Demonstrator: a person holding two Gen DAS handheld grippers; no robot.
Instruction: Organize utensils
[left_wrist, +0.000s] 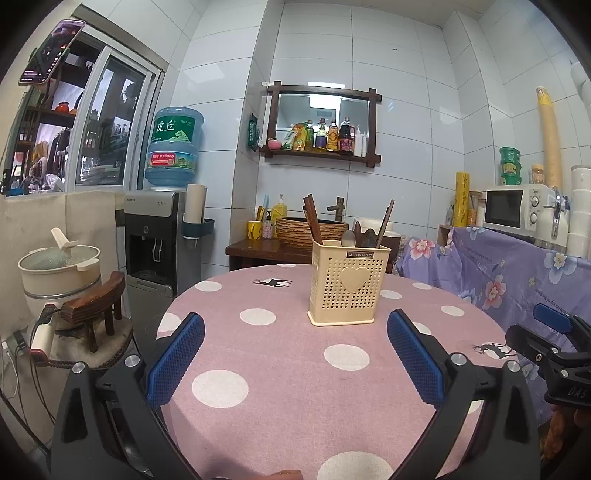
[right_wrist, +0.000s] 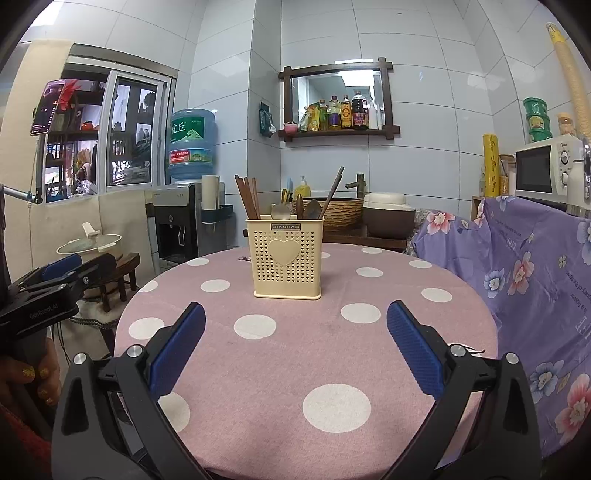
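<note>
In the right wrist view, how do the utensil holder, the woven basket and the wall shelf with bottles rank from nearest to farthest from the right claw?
From the right claw, which is open:
1. Utensil holder, on the table just ahead, slightly left of centre.
2. Woven basket, behind the holder on the dark counter.
3. Wall shelf with bottles, high on the back wall.

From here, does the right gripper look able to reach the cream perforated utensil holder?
Probably yes: the right gripper is open, and only bare pink polka-dot tablecloth lies between it and the cream perforated utensil holder.
</note>
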